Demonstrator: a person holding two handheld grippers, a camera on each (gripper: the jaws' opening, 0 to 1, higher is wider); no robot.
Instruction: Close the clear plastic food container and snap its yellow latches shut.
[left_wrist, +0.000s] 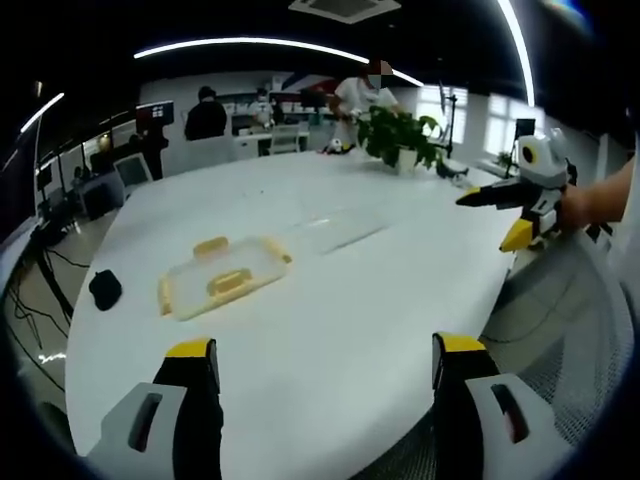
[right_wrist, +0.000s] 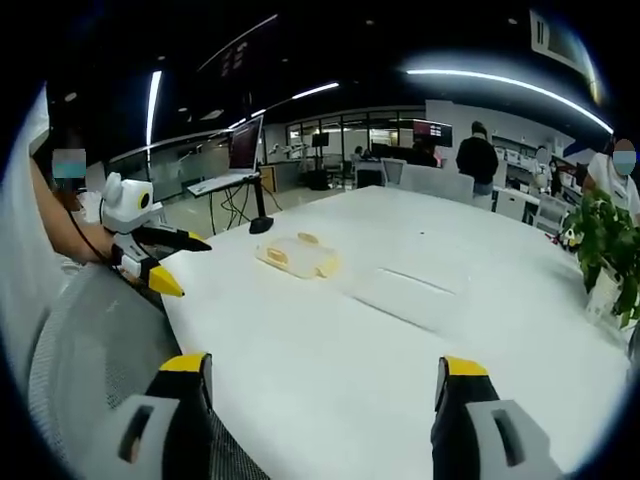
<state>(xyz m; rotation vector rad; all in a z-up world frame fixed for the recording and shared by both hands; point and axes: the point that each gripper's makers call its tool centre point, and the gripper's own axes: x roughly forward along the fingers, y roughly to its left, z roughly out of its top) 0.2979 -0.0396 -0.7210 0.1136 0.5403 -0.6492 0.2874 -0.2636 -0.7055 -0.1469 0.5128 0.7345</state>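
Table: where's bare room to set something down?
Bare: the wide white strip between the near table edge and the container, plus the stretch toward the plant. Taken: container with clear lid beside it, a black object at the edge.

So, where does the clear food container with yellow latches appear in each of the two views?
Left gripper view: container left of centre on the white table.
Right gripper view: container just left of centre, farther away.
Shared landmark: the potted plant.
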